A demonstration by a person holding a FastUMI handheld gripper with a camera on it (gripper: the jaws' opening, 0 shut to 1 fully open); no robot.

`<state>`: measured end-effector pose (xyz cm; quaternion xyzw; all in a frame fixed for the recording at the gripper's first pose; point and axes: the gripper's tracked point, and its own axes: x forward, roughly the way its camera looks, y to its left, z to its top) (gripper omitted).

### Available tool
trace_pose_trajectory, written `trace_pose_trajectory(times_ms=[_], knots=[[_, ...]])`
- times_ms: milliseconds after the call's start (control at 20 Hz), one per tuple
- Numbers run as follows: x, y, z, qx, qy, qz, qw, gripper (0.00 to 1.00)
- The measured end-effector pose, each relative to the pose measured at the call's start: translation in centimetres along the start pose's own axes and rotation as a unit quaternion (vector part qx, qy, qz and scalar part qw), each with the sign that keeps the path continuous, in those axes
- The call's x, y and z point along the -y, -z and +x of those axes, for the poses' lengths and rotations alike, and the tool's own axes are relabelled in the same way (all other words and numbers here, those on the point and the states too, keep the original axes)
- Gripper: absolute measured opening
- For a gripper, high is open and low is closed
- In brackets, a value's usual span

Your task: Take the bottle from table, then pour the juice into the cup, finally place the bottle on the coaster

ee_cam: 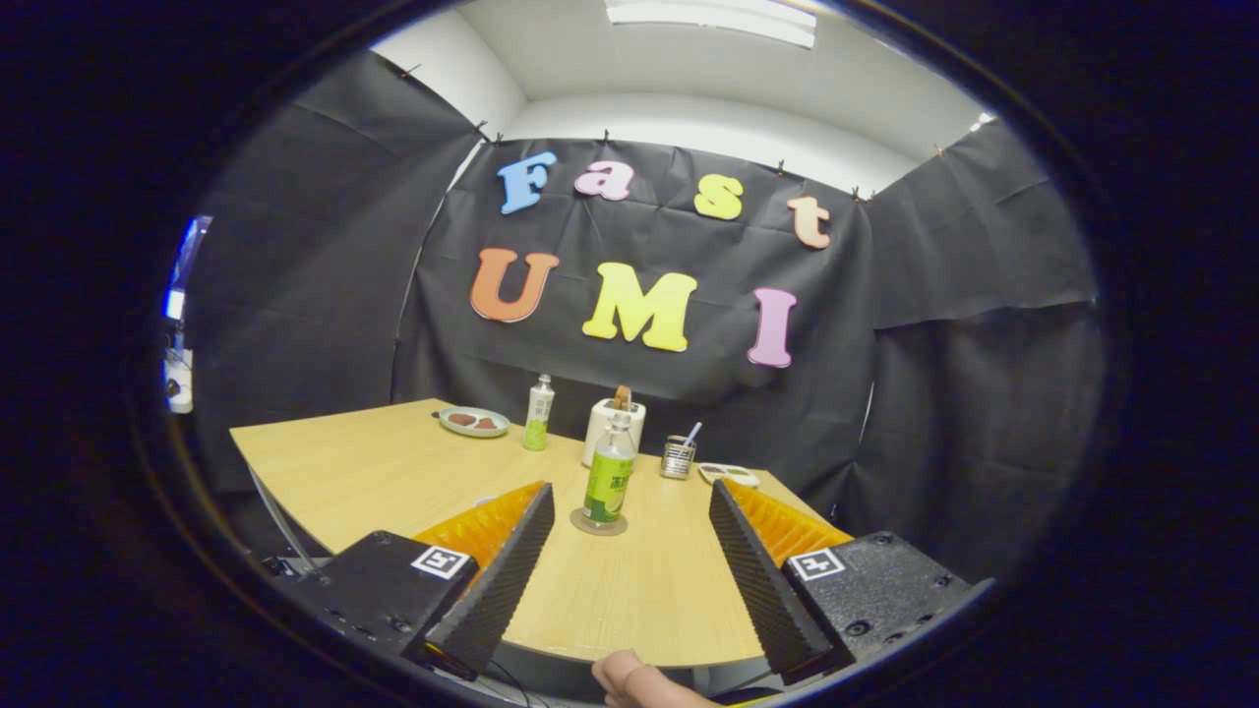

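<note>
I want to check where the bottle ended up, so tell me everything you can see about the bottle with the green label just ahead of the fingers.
The bottle is clear plastic with a green label around its lower body and no cap visible on its neck. It stands upright on a round brownish coaster on the wooden table, in front of a white container. The gripper is open, its fingers apart on either side and short of the bottle, not touching it.

I am looking into a small test booth, not a real home. Black cloth (325,246) hangs all around as walls, held by clips, and one wooden tabletop (393,472) stands under a bright ceiling light (713,20).
</note>
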<state>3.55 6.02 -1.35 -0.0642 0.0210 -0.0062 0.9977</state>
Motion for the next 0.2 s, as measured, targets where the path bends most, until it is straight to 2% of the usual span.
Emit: trace_pose_trajectory(times_ms=[200], knots=[[-0.5, 1.6, -0.1, -0.018, -0.01, 0.019, 1.0, 1.0]])
